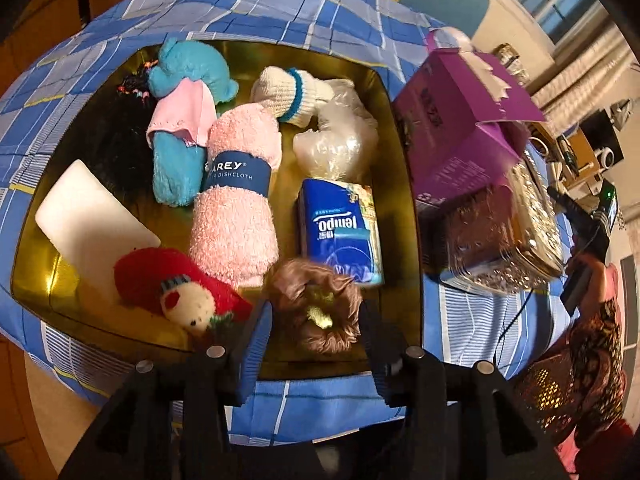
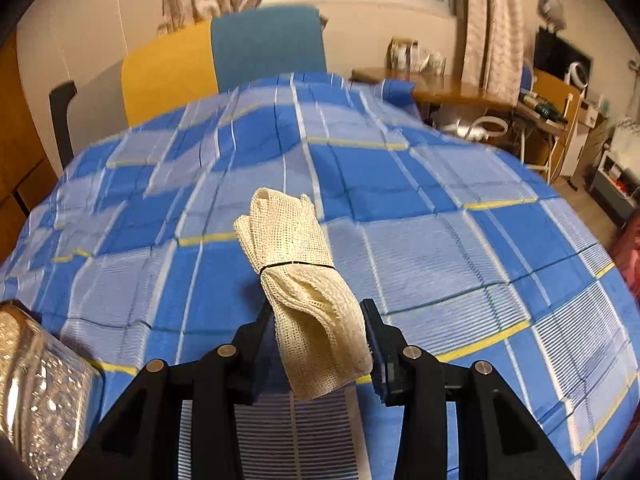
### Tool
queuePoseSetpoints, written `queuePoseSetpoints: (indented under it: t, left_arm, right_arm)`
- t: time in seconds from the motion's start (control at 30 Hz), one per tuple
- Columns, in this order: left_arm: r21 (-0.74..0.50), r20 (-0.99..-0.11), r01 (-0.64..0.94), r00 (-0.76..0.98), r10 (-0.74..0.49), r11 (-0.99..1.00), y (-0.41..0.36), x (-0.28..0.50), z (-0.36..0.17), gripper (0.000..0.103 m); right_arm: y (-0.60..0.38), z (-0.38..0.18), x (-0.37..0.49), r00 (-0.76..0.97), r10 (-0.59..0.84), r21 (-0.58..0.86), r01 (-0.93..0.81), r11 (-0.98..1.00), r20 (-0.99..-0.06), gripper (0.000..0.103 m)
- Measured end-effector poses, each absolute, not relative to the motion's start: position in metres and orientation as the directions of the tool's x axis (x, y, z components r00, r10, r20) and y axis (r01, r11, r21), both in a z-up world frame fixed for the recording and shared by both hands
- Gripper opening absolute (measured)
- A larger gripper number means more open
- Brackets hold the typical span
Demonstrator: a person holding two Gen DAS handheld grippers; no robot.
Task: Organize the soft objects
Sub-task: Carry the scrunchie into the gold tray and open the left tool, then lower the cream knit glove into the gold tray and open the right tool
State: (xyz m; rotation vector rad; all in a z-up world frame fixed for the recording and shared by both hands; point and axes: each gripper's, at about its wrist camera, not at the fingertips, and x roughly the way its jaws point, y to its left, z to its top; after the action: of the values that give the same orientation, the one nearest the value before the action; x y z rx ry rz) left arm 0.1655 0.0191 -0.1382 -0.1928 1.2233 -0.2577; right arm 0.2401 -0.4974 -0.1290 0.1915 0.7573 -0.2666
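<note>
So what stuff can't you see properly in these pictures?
- Left wrist view: the pink dishcloth band's first letters curve out of sight.
- Left wrist view: the dark fuzzy thing beside the blue plush is too shadowed to identify.
- Right wrist view: the mesh cloth roll's lower end hides behind the right gripper.

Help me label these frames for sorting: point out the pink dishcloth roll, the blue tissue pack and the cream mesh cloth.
pink dishcloth roll (image 1: 236,196), left wrist view, on the terry just below its navy paper band.
blue tissue pack (image 1: 340,228), left wrist view, on its printed front face.
cream mesh cloth (image 2: 292,240), right wrist view, on the upper fold above the black tie.
</note>
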Motion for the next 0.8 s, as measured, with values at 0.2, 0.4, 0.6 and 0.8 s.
queuePoseSetpoints:
  t: [0.2,0.4,0.6,0.8]
  left_arm:
    - [-0.318,-0.832,0.124,0.439,-0.340,0.940,0.033,0.141,-0.121,0.047]
    - [-0.358,-0.756,0.129,0.542,-0.368,0.925,0.046,0.130,-0.108,0.047]
    - [-0.263,-0.753,0.112,0.597,-0.276,0.958,0.055,0.122,-0.095,0.047]
    - [-0.187,-0.751,0.069,0.633,-0.187,0.980,0.073,0.111,-0.092,0.047]
  right_arm:
    - [-0.479,-0.081,0.201,0.812,-0.185,0.138,0.308,0.941,-0.553,0.041]
    - [-0.417,-0.019,0.170,0.890,-0.119,0.111,0.186,0.976,-0.439,0.041]
    - [-0.300,0.030,0.166,0.905,0.111,0.070,-0.090,0.993,-0.410,0.043]
    - [-0.179,0.028,0.187,0.790,0.334,0.150,-0.301,0.942,-0.514,0.043]
